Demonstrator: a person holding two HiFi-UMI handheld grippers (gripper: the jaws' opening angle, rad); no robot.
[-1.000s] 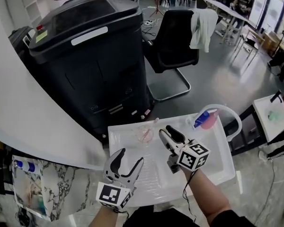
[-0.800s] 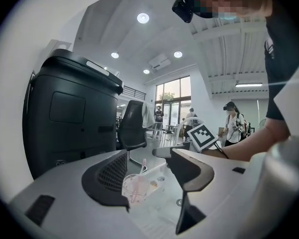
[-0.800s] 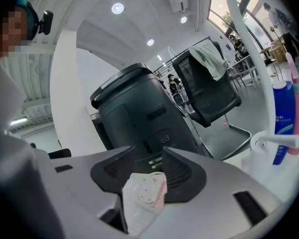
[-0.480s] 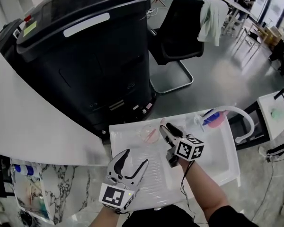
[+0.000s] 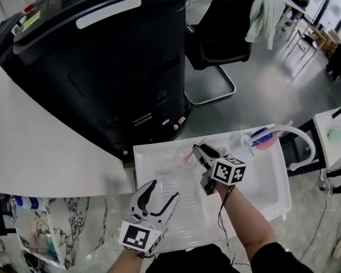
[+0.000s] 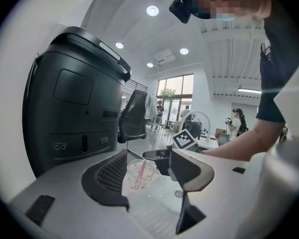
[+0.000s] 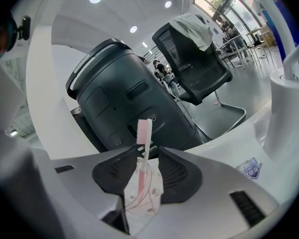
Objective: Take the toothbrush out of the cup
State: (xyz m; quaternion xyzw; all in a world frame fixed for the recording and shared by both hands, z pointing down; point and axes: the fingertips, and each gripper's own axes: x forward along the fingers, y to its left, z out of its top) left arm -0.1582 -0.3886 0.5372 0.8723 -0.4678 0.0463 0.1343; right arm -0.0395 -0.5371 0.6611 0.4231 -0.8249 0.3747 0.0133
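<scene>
A clear cup [image 5: 183,156] with pink dots stands at the back left of the white sink basin [image 5: 273,201]. A pink toothbrush [image 5: 192,151] stands in it, head up. My right gripper [image 5: 197,149] is at the cup's right side. Its jaws are closing, and in the right gripper view the toothbrush [image 7: 144,133] and cup [image 7: 142,195] sit between them without the pads pressing; that gripper [image 7: 147,156] is still open. My left gripper [image 5: 161,191] hangs open and empty nearer the front edge. The left gripper view shows the cup [image 6: 139,175] beyond its jaws.
A big black machine [image 5: 96,67] stands behind the basin, with a black chair [image 5: 224,30] to its right. A white curved faucet [image 5: 298,138] and a blue and pink item [image 5: 263,138] are at the basin's back right. A white counter [image 5: 40,164] lies left.
Both grippers have come down. The right one has moved in beside the cup and its jaws have narrowed a little around the toothbrush.
</scene>
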